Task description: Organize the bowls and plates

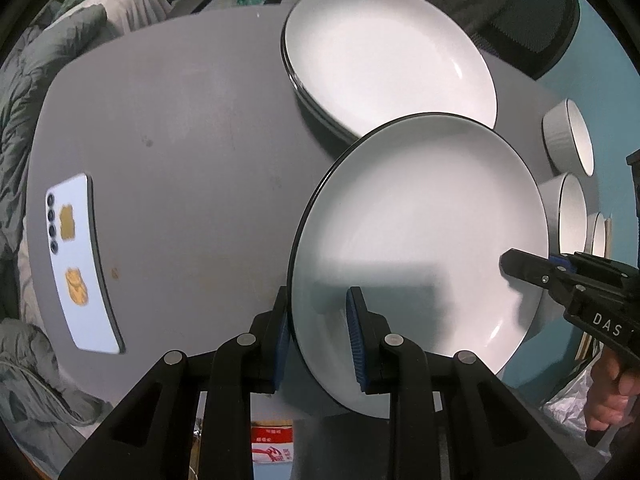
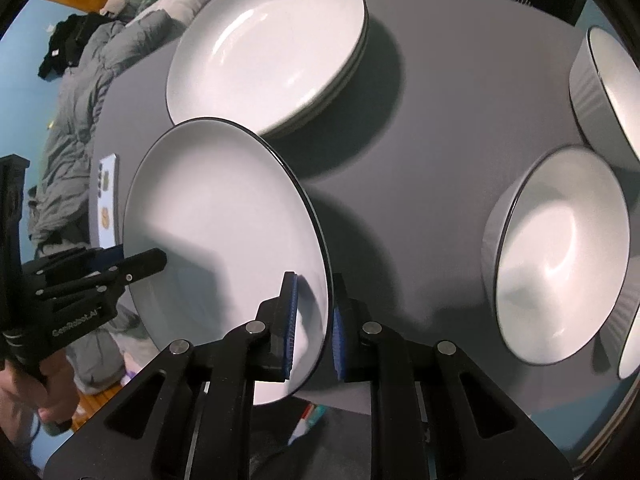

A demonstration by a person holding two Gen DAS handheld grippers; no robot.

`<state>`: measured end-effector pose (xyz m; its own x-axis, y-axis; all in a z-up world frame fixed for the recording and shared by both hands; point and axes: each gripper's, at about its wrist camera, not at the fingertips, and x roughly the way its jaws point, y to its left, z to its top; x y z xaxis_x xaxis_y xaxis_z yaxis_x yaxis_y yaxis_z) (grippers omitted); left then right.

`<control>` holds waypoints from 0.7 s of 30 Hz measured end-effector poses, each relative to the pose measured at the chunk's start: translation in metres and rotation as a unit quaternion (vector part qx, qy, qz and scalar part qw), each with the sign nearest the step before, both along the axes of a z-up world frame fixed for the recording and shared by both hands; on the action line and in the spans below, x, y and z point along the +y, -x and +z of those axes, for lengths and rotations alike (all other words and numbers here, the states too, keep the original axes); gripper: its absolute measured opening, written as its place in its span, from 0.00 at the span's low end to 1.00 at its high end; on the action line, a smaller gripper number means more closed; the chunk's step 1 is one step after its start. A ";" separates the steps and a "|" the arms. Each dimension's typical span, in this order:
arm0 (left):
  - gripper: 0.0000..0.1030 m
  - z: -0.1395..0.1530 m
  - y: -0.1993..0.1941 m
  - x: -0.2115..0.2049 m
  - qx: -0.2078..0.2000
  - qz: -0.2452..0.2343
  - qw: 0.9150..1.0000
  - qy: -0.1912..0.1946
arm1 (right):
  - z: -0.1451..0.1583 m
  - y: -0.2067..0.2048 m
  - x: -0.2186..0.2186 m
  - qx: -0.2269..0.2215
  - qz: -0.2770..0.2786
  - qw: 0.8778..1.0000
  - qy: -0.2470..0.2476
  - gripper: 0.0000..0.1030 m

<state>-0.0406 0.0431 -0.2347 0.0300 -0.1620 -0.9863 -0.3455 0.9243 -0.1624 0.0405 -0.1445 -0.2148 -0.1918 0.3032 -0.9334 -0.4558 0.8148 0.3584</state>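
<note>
A white plate with a black rim is held above the grey table by both grippers. My left gripper is shut on its near-left rim. My right gripper is shut on the opposite rim of the same plate; it shows in the left wrist view at the right. A stack of white plates sits on the table just beyond the held plate, also in the right wrist view. White ribbed bowls stand on the right side of the table.
A phone lies face down at the table's left. A grey quilt lies beyond the left edge. A dark mesh chair stands behind the table. More bowls sit at the far right.
</note>
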 end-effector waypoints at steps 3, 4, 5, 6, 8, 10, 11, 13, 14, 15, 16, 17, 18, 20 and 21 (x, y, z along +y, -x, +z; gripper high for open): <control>0.25 0.005 -0.009 0.004 -0.005 -0.003 1.000 -0.003 | 0.009 -0.012 0.004 -0.010 0.003 1.000 0.000 0.14; 0.25 0.007 -0.011 0.005 -0.007 -0.005 1.000 -0.006 | 0.011 -0.016 0.007 -0.013 0.004 1.000 0.000 0.14; 0.25 0.008 -0.015 0.006 -0.009 -0.006 1.000 -0.008 | 0.014 -0.020 0.009 -0.016 0.004 1.000 -0.001 0.14; 0.25 0.009 -0.020 0.006 -0.011 -0.008 1.000 -0.009 | 0.016 -0.024 0.013 -0.018 0.005 1.000 -0.002 0.14; 0.25 0.013 -0.031 0.011 -0.014 -0.008 1.000 -0.012 | 0.021 -0.034 0.018 -0.020 0.004 1.000 -0.006 0.13; 0.25 0.015 -0.040 0.013 -0.018 -0.008 1.000 -0.017 | 0.024 -0.043 0.023 -0.023 0.004 1.000 -0.007 0.13; 0.25 0.018 -0.045 0.014 -0.020 -0.008 1.000 -0.020 | 0.025 -0.049 0.027 -0.025 0.005 1.000 -0.008 0.13; 0.25 0.020 -0.055 0.018 -0.025 -0.006 0.999 -0.025 | 0.027 -0.060 0.032 -0.026 0.004 1.000 -0.010 0.13; 0.25 0.021 -0.060 0.020 -0.026 -0.004 0.999 -0.027 | 0.027 -0.065 0.035 -0.026 0.004 1.000 -0.011 0.13; 0.25 0.021 -0.066 0.021 -0.026 -0.002 0.999 -0.028 | 0.027 -0.070 0.037 -0.026 0.004 1.000 -0.012 0.13; 0.25 0.022 -0.077 0.023 -0.027 -0.001 0.999 -0.029 | 0.027 -0.075 0.039 -0.025 0.004 1.000 -0.012 0.13; 0.25 0.022 -0.082 0.023 -0.027 -0.001 0.999 -0.030 | 0.027 -0.080 0.041 -0.024 0.003 1.000 -0.013 0.13; 0.25 0.023 -0.092 0.030 -0.027 0.000 0.999 -0.031 | 0.026 -0.086 0.044 -0.023 0.002 1.000 -0.013 0.13; 0.25 0.021 -0.101 0.033 -0.025 -0.002 0.999 -0.033 | 0.024 -0.096 0.046 -0.019 -0.001 1.000 -0.014 0.13; 0.25 0.018 -0.109 0.034 -0.024 -0.002 0.999 -0.034 | 0.022 -0.101 0.048 -0.017 -0.002 1.000 -0.014 0.13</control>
<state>0.0680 0.0767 -0.2168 0.0775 -0.0941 -0.9925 -0.3358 0.9349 -0.1148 0.1415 -0.0967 -0.1931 -0.1590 0.3294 -0.9307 -0.4641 0.8071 0.3650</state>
